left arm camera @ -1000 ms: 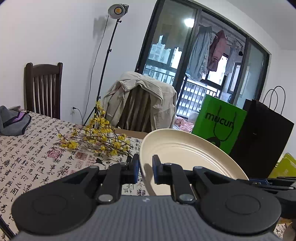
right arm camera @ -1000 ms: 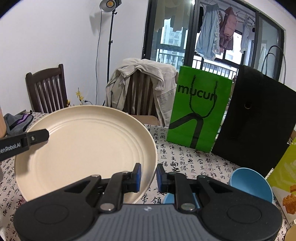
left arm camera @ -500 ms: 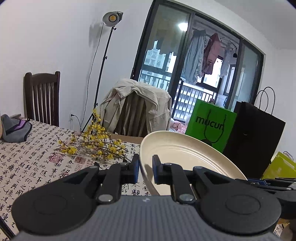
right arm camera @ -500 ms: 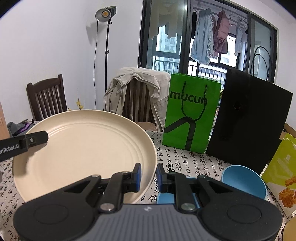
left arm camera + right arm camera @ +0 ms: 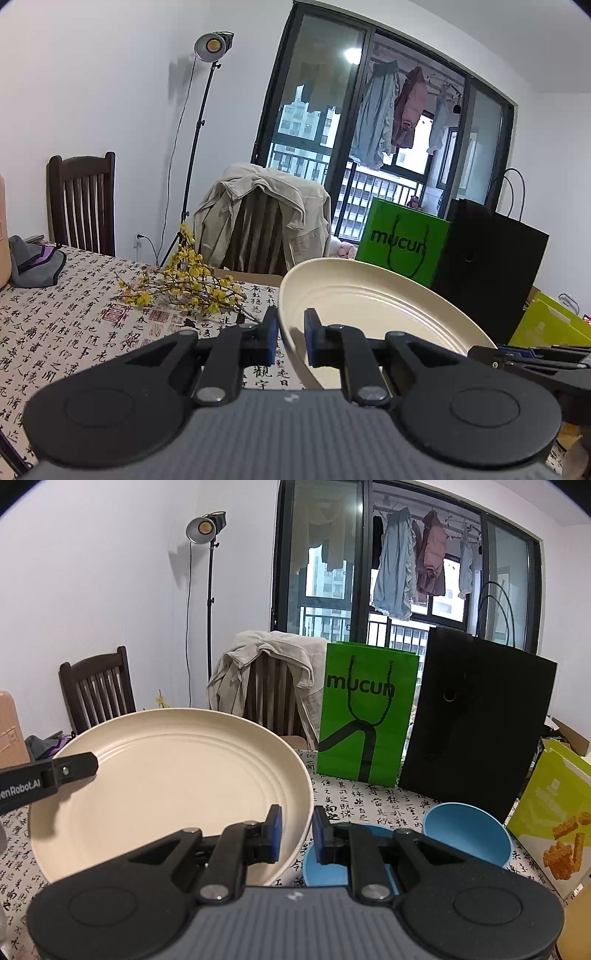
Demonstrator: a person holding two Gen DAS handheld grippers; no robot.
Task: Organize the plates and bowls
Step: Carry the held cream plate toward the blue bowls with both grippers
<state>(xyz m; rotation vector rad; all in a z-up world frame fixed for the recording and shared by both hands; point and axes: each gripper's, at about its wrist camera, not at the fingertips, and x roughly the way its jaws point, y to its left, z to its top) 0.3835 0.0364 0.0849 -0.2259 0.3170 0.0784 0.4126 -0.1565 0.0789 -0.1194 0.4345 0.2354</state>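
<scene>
Left gripper clamped on the left rim of the cream plate; right gripper clamped on the opposite rim, same plate. Plate is held off the table between both, tilted slightly. In the right wrist view, 2 blue bowls on the tablecloth: blue bowl to the right of the gripper, second blue bowl partly hidden under the fingers. Behind them: green bag, black bag. Yellow flower sprig lies left of the plate.
</scene>
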